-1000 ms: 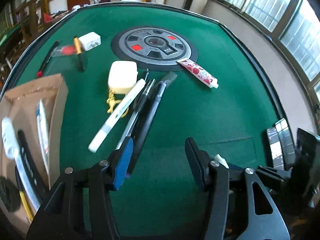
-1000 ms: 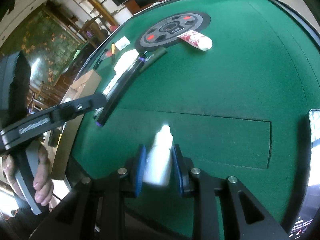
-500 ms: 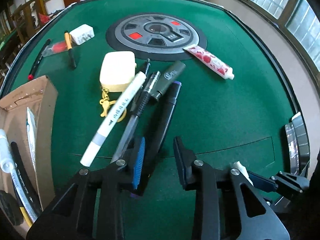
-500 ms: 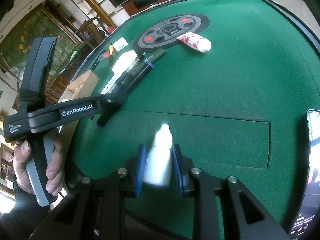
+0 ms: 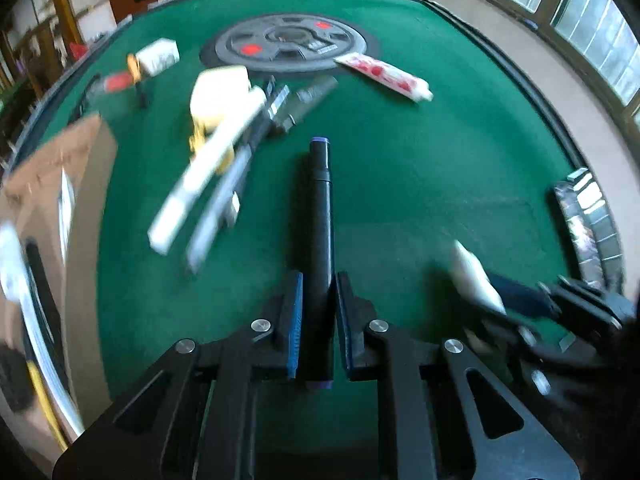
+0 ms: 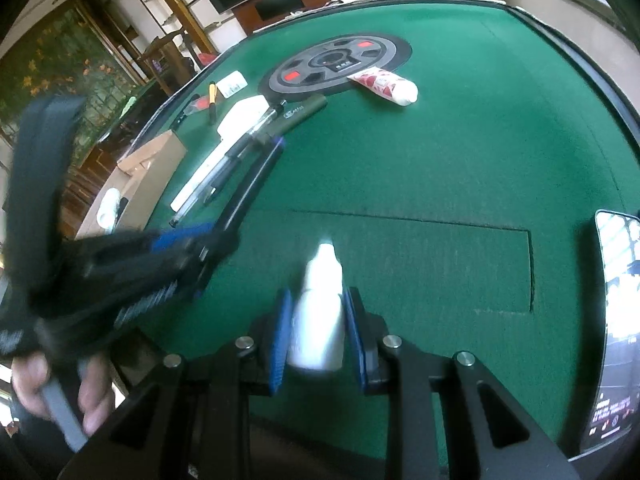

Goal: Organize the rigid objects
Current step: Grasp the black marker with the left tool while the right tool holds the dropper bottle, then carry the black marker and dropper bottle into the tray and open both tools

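My left gripper [image 5: 318,280] is shut on a black marker [image 5: 320,208] with purple ends, which points forward above the green table; it also shows in the right wrist view [image 6: 252,184]. My right gripper [image 6: 316,300] is shut on a small white bottle [image 6: 320,320], held low over the felt; the bottle also shows in the left wrist view [image 5: 474,276]. A white marker [image 5: 208,172], a clear pen [image 5: 228,188] and a dark green pen [image 5: 308,102] lie together left of centre. A cardboard box [image 5: 52,208] at the left holds pens and a white tube.
A cream case [image 5: 218,96] lies by the pens. A red-patterned tube [image 5: 384,76] lies beside the round grey disc [image 5: 290,42]. A white box [image 5: 158,56] and orange pen [image 5: 136,76] sit far left. A phone [image 6: 616,320] lies at the right edge.
My left gripper has closed on the black marker and lifted it away from the other pens. My right gripper has held the white bottle throughout.
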`<state>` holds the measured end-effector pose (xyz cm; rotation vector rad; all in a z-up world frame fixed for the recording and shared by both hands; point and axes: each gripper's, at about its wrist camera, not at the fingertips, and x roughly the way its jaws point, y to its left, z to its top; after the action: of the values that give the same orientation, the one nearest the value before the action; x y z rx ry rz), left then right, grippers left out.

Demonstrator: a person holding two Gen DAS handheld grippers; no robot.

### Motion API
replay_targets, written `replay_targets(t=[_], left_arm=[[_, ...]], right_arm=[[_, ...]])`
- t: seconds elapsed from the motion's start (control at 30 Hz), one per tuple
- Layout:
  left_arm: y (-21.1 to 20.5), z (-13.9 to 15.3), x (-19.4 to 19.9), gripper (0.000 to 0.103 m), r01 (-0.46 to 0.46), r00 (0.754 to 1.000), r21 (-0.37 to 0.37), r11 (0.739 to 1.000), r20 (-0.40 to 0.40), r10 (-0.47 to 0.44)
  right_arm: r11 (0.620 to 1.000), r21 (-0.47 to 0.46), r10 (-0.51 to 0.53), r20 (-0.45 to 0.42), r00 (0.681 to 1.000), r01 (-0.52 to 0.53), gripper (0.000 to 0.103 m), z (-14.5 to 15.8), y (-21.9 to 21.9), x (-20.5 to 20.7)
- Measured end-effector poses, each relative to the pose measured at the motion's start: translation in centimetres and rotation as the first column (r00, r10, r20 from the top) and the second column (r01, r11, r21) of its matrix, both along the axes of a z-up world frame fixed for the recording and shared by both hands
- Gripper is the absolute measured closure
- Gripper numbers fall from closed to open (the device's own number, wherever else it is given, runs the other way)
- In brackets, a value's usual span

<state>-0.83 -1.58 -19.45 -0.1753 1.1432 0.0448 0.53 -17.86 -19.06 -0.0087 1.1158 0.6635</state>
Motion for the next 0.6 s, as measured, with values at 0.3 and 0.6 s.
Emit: replay_targets(t=[0.3, 0.6], left_arm=[[-0.8, -0.1, 1.9, 0.087, 0.019, 1.0, -0.012, 1.0, 0.002, -0.019], [1.8, 2.9, -1.8, 0.089, -0.051, 0.989, -0.163, 0.985, 0.126, 0.072]], right_arm=[[0.999, -0.028, -0.032, 0.014, 0.999, 0.032, 0.077, 0.1, 0.4, -0.9], [0.983, 0.171, -0.051, -0.072, 0.996, 0.063, 0.077, 0.5, -0.4, -0.8]])
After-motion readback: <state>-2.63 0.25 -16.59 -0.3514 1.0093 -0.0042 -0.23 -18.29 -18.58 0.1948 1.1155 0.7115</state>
